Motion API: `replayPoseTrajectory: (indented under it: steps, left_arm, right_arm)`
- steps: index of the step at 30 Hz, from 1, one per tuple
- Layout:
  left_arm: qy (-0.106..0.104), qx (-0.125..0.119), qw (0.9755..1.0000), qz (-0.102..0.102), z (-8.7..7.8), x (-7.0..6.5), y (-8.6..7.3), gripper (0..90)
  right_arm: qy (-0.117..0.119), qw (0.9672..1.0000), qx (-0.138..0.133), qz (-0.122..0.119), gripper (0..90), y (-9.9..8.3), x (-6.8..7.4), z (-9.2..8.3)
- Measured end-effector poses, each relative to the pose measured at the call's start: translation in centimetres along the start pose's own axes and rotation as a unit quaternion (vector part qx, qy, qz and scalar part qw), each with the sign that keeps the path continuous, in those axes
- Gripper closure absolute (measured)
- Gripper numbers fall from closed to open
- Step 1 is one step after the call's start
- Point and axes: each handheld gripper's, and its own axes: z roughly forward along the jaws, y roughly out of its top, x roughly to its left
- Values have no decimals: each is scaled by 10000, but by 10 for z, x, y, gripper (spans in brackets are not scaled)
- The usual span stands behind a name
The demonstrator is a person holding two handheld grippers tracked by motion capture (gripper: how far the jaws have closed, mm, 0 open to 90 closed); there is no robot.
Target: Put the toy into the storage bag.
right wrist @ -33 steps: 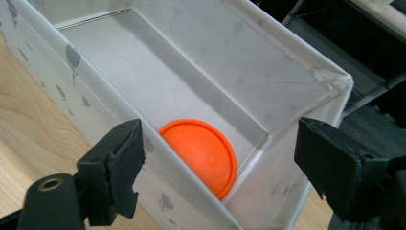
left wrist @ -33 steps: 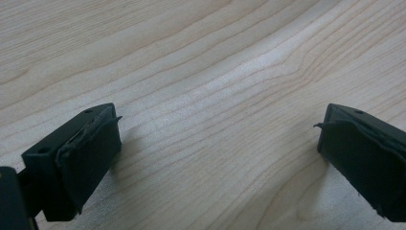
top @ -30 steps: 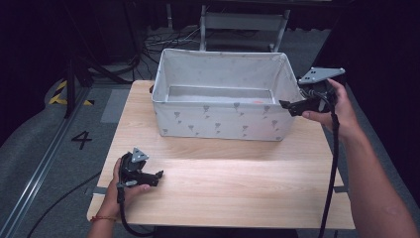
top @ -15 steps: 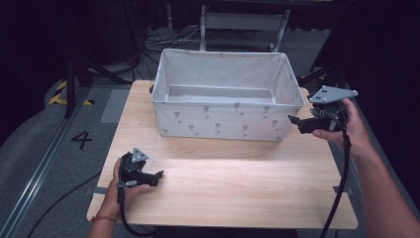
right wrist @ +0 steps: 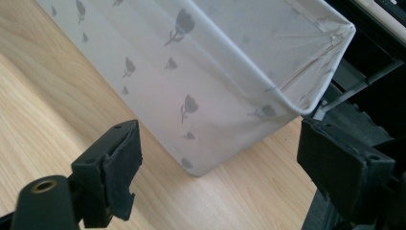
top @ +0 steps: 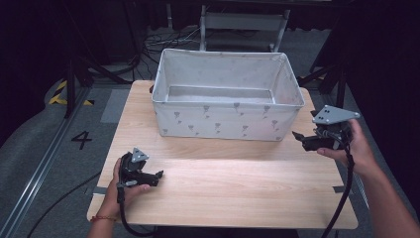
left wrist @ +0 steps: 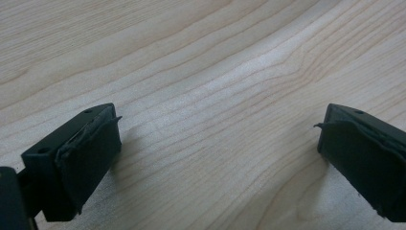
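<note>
Right tool [top: 298, 137] hovering with jaws gaping wide and empty just off the fabric bin's [top: 223, 116] near right corner, left tool [top: 159, 174] resting open on the bench [top: 237, 193], bin standing at the bench's far side.

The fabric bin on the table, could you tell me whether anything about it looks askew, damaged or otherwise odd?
Nothing stands out. The fabric bin sits upright and square on the wooden table, its walls standing and its rim even. The right gripper, jaws open, is beside its corner without touching it.
</note>
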Motion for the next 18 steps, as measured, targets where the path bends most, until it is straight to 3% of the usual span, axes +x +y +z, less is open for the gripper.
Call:
replayPoseTrajectory:
  steps: [8, 18]
  left_arm:
    - [-31, 4, 10000, 9, 1, 0, 0, 9]
    - [-39, 10, 10000, 19, 1, 0, 1, 7]
  right_arm:
    - [-112, 9999, 66, -31, 163, -32, 17, 1]
    - [-29, 9997, 224, 112, 161, -72, 27, 8]
